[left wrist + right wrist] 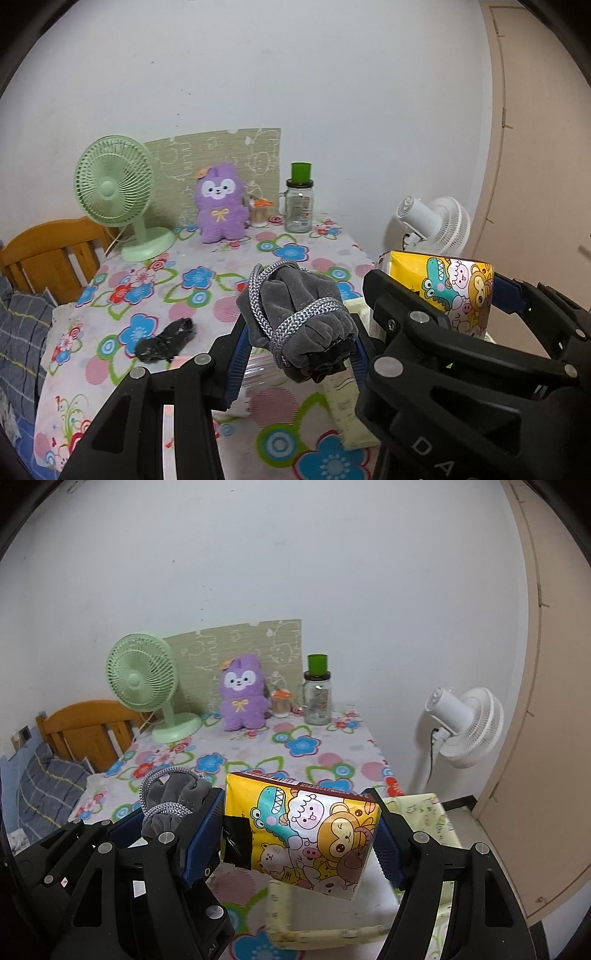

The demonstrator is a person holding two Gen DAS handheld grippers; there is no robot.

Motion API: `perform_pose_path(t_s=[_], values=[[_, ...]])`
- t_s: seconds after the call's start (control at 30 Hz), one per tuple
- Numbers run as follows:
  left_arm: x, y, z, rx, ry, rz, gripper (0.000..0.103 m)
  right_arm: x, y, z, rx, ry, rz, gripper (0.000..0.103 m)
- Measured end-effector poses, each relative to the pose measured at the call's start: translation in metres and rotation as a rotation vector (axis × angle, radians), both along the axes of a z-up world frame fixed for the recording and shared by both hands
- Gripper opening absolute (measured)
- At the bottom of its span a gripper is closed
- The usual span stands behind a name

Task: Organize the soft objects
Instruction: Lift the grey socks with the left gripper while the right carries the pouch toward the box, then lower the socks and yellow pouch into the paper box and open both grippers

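Observation:
My left gripper [298, 345] is shut on a grey velvet pouch [295, 314] wrapped in a braided grey cord and holds it above the flowered tablecloth [207, 295]. In the right wrist view the same pouch [168, 806] shows at the left. My right gripper [295, 840] is shut on a yellow tissue pack [306, 823] printed with cartoon animals, its blue pads pressing both ends. That pack [458, 291] hangs over a pale cream box [424, 812]. A purple plush toy [221, 203] stands at the back of the table. A black crumpled soft item [166, 341] lies on the cloth at the left.
At the back stand a green desk fan [114, 192], a glass jar with a green cup on top [298, 206] and a small bottle [258, 214]. A white floor fan [465, 727] and a door are at the right. A wooden bed end [48, 251] with plaid bedding is left.

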State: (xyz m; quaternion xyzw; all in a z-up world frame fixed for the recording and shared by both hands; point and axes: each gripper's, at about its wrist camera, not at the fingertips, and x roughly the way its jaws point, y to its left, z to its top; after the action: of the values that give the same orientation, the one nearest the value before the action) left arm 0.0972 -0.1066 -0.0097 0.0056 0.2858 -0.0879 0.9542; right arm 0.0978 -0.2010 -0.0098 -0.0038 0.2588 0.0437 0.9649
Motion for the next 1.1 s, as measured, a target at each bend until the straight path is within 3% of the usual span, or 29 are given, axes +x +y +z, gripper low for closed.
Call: perform_pose_path(t_s=[0.7,1.1], values=[[0.021,-0.069,-0.01,0.007,0.031,-0.106,0.051,0.016,-0.066,-0.01,-0.007,0.007,-0.095,0.076],[0.035,-0.088,-0.035,0.011,0.129,-0.15,0.057,0.029,-0.086,-0.035,0.013,0.064,-0.11,0.076]])
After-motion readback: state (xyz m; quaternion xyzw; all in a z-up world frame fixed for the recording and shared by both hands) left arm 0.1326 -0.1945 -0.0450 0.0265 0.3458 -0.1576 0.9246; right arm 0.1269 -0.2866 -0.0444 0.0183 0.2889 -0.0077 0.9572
